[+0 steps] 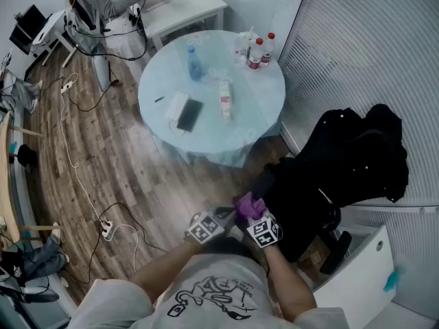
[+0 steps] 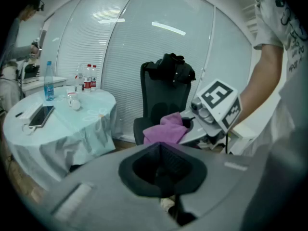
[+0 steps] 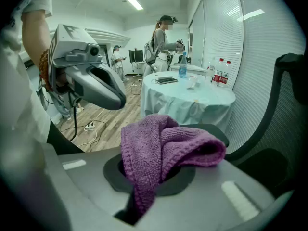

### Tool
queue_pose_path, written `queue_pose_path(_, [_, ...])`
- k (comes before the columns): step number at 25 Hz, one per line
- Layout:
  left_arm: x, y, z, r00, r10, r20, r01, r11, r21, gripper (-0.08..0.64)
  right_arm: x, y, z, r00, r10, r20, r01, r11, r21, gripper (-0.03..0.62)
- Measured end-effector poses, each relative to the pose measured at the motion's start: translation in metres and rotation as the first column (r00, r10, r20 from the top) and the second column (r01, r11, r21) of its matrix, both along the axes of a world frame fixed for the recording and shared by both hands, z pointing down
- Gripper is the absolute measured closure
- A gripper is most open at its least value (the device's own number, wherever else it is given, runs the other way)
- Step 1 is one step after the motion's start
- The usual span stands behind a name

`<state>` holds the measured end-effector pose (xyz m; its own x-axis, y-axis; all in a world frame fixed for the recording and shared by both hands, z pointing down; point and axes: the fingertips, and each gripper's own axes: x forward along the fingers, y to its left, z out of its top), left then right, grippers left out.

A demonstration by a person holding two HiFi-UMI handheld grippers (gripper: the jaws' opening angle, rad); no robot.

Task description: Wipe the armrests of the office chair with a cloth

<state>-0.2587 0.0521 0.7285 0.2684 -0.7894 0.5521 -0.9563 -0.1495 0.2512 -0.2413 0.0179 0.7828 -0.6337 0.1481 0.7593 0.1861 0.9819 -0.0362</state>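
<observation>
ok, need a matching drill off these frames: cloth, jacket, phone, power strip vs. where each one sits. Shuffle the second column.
Things
1. purple cloth
2. black jacket
3. phone
4. power strip

Places
A. on the wood floor
B. clamped in the right tool
C. draped over the back of the office chair
D. lying flat on the round table

Pairs: 1-B, 2-C, 3-D, 4-A
</observation>
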Motion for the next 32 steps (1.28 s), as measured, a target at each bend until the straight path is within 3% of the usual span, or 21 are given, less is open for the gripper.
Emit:
queue_pose_path(18, [-0.012,-0.005,0.0,1.0,-0.013,0.008,0.013,0.999,-0.029,0.56,-0.052,-0.137,0.009,0.996,-0.01,-0.09,0.028,0.98,0.199,0.561])
queue_pose_path(25, [-0.015,-0.009,0.004,1.0,-0.016,0.007,0.016,0.999,-0.035,0.56,-0.054,-0.136,0.012,0.996,-0.015,-0.084,0.031,0.982,0.184,0.563])
queue_pose_path(32, [-0.009,-0.015,0.005,1.0,0.007,0.012,-0.007,0.999,-0.037,0.56,-0.038,-0.094,0.009,0.999,-0.03,-0.031,0.034,0.991,0.133,0.562])
